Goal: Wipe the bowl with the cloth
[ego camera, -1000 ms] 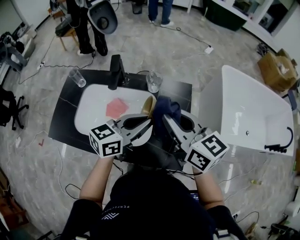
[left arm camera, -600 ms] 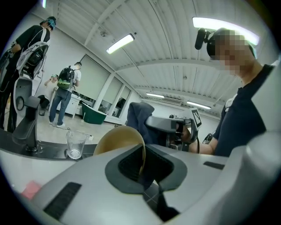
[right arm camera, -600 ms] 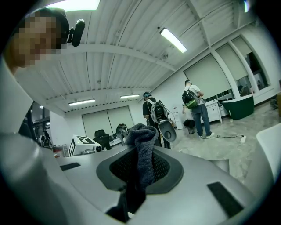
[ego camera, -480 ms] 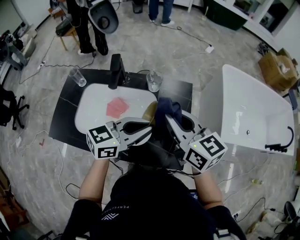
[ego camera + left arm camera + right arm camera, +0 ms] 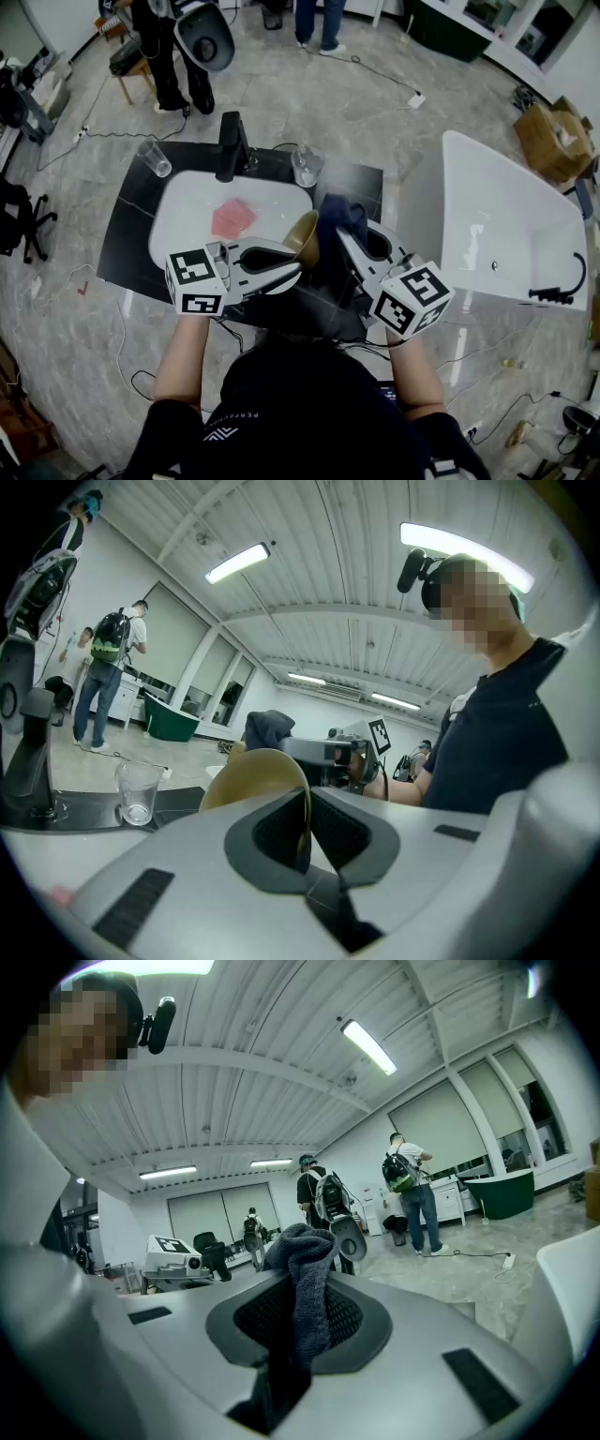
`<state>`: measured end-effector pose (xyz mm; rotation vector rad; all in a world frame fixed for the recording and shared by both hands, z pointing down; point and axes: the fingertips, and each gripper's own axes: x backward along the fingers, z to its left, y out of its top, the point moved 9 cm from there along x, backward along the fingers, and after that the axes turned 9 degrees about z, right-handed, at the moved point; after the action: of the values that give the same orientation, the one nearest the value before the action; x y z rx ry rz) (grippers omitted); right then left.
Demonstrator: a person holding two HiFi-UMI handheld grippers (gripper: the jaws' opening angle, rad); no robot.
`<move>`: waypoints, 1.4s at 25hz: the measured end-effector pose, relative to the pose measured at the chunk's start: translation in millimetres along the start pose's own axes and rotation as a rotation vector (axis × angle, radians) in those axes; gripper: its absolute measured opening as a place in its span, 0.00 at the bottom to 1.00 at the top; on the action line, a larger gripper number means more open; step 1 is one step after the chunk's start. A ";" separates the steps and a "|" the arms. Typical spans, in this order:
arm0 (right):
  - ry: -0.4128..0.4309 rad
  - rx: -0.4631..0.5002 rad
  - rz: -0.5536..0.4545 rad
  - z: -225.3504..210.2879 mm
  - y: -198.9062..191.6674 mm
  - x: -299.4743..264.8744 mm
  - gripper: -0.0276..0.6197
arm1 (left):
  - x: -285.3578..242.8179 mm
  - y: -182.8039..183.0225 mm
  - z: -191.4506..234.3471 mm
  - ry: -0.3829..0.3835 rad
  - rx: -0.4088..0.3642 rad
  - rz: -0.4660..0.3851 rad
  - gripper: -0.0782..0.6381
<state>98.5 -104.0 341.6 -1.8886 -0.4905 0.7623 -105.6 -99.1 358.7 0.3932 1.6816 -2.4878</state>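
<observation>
Bowl (image 5: pixel 305 236) drawn back beside cloth (image 5: pixel 342 214), left gripper (image 5: pixel 298 258) fingers clamping its rim, right gripper (image 5: pixel 343 242) fingers pinching cloth

Seemingly marble floor (image 5: pixel 309 94), white bathtub (image 5: pixel 506 220), ribbed ceiling (image 5: pixel 281 1026) with striplights (image 5: pixel 368 1046).
</observation>
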 end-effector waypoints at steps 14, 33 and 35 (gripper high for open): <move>0.034 -0.022 0.021 -10.1 -8.1 3.1 0.14 | 18.6 14.4 -13.9 -0.221 0.038 -0.204 0.13; 0.098 -0.035 0.084 9.7 -28.3 -18.6 0.14 | 23.7 41.7 -4.1 -0.082 0.057 -0.471 0.13; 0.106 -0.034 0.091 12.7 -29.2 -20.9 0.14 | 23.6 43.2 -0.8 -0.046 0.061 -0.478 0.13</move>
<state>74.5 -96.7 370.4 -1.9826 -0.3556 0.7129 -118.0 -113.5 313.3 -0.0771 1.8634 -2.8470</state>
